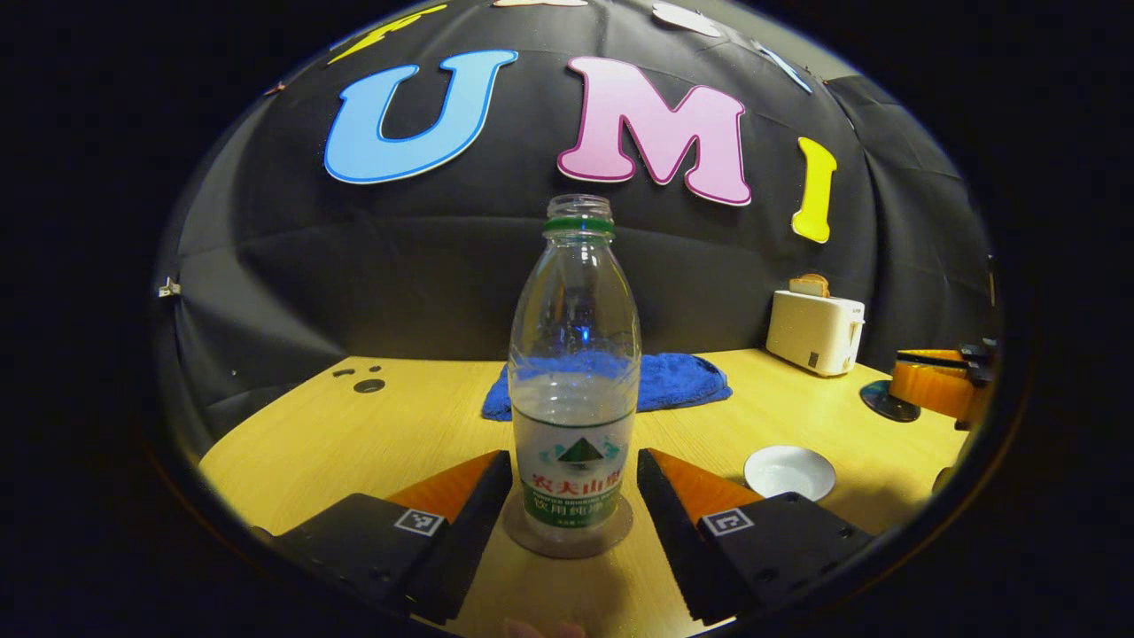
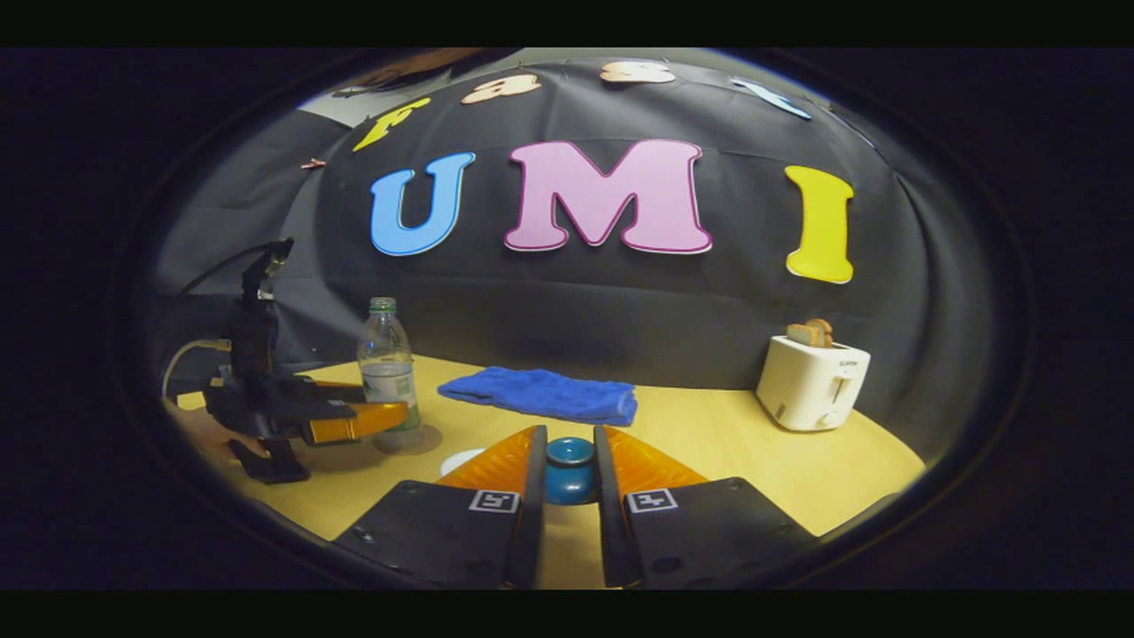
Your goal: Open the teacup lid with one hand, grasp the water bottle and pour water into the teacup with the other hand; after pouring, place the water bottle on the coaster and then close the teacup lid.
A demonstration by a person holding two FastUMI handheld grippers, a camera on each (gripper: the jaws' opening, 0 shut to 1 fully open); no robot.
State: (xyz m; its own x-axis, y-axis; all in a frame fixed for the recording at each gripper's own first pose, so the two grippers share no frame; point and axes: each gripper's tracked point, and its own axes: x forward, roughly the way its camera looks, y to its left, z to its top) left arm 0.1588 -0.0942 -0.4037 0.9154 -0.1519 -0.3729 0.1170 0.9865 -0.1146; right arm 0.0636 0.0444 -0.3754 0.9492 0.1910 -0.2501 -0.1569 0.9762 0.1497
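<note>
My booth was dim, the table [image 1: 425, 416] warmly lit from above. Both views bowed strongly toward the edges. The water bottle [image 1: 574, 372] was sharp; shadows pooled at six o'clock.

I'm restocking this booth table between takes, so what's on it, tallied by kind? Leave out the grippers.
Water bottle: 1
Coaster: 1
Blue cloth: 1
Toaster: 1
White saucer: 1
Blue lid: 1
Total: 6
</note>
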